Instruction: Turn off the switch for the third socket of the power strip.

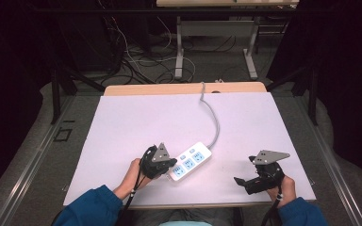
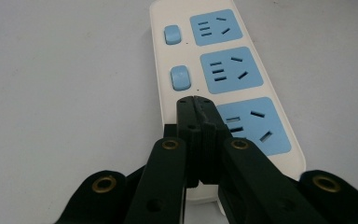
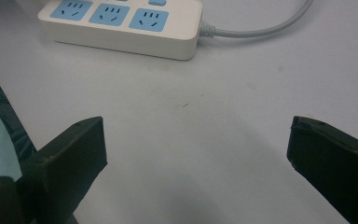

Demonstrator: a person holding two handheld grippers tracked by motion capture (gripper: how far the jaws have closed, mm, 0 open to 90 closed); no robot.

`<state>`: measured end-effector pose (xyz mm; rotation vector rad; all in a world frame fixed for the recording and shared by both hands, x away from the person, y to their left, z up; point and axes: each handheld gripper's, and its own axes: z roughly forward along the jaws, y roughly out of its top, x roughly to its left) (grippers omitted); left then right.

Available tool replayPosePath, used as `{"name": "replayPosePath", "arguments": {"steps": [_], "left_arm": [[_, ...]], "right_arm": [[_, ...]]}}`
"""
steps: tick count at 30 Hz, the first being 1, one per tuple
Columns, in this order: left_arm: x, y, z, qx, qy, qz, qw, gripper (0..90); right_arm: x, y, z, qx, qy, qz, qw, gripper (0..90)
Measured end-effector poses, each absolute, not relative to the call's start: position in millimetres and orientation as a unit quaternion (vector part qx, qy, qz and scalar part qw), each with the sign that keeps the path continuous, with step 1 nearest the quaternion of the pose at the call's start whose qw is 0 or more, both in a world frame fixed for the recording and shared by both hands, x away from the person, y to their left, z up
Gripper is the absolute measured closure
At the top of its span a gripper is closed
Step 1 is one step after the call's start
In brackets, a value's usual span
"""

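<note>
A white power strip [image 1: 191,161] with three blue sockets lies on the table near the front centre. In the left gripper view the strip [image 2: 228,70] shows two blue switches [image 2: 180,77] beside its sockets. My left gripper [image 1: 172,163] is shut, and its tips [image 2: 195,100] rest over the strip's near end beside the nearest socket, hiding that spot. My right gripper [image 1: 246,170] stands open at the front right, apart from the strip. In the right gripper view the gripper [image 3: 196,140] has bare table between its jaws and the strip [image 3: 121,28] lies beyond them.
The strip's grey cable [image 1: 214,122] runs from its far end to the back edge of the table; it is also in the right gripper view [image 3: 261,30]. A white mat [image 1: 136,122] covers the tabletop. Tangled cables [image 1: 141,61] and desk legs [image 1: 179,47] are on the floor behind.
</note>
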<state>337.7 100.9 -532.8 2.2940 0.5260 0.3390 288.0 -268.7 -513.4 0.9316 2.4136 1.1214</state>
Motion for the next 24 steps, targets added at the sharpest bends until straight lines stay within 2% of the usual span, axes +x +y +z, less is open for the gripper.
{"name": "replayPosePath", "arguments": {"steps": [10, 11, 22, 24], "left_arm": [[339, 101, -533, 0.893, 0.207, 0.132, 0.377, 90.0], [339, 102, -532, 0.893, 0.207, 0.131, 0.377, 86.5], [340, 109, -521, 0.881, 0.214, 0.142, 0.396, 71.7], [340, 110, -520, 0.882, 0.216, 0.138, 0.395, 66.5]], "right_arm": [[288, -269, -513, 0.326, 0.845, 0.392, 0.159, 4.4], [288, -269, -513, 0.328, 0.846, 0.39, 0.159, 4.4], [287, -268, -513, 0.326, 0.846, 0.392, 0.158, 4.3], [288, -268, -513, 0.324, 0.847, 0.391, 0.159, 4.3]]}}
